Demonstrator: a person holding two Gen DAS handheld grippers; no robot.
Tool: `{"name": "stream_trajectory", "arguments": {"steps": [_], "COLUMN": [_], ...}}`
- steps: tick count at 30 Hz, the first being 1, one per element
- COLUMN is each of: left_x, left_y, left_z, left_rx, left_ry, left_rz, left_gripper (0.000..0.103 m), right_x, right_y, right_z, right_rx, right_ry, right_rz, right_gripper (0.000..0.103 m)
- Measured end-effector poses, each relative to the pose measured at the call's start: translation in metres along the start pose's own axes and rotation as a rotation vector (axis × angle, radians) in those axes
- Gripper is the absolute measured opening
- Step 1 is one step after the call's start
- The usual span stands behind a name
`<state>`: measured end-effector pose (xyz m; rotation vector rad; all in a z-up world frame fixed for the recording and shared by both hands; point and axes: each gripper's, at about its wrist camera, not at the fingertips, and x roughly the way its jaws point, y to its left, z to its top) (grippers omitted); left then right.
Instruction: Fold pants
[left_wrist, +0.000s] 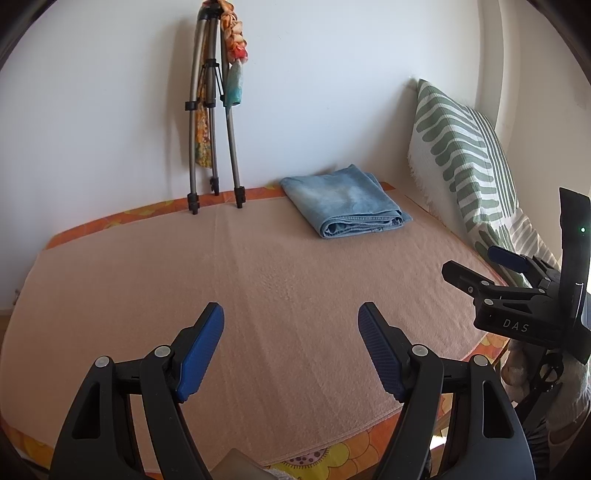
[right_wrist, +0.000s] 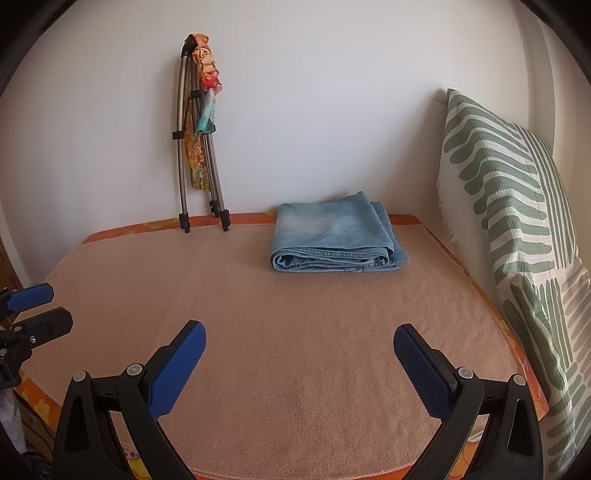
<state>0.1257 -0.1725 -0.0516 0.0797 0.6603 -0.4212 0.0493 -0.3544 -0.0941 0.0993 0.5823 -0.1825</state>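
Note:
Light blue denim pants (left_wrist: 345, 201) lie folded in a compact stack at the far side of the bed, near the wall; they also show in the right wrist view (right_wrist: 336, 240). My left gripper (left_wrist: 291, 317) is open and empty, well back from the pants above the peach blanket (left_wrist: 258, 295). My right gripper (right_wrist: 299, 341) is open and empty too, above the blanket (right_wrist: 295, 350) near its front edge. The right gripper shows at the right of the left wrist view (left_wrist: 476, 266), and the left gripper at the left edge of the right wrist view (right_wrist: 37, 310).
A folded metal tripod (left_wrist: 212, 129) with a colourful cloth leans on the white wall at the back left, also in the right wrist view (right_wrist: 199, 147). A green-and-white patterned pillow (left_wrist: 465, 162) stands along the right side, also in the right wrist view (right_wrist: 517, 240).

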Motion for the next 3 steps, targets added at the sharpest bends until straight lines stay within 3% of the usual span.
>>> {"name": "stream_trajectory", "arguments": {"steps": [3], "left_x": [-0.0011], "left_y": [0.0013], "left_z": [0.0004], "left_rx": [-0.004], "left_ry": [-0.003], "left_rz": [0.002], "left_gripper": [0.075], "right_x": [0.0013], "right_y": [0.0013], "right_z": [0.0004], "right_rx": [0.001], "right_ry": [0.002], "right_rz": [0.005], "right_gripper": [0.103]}}
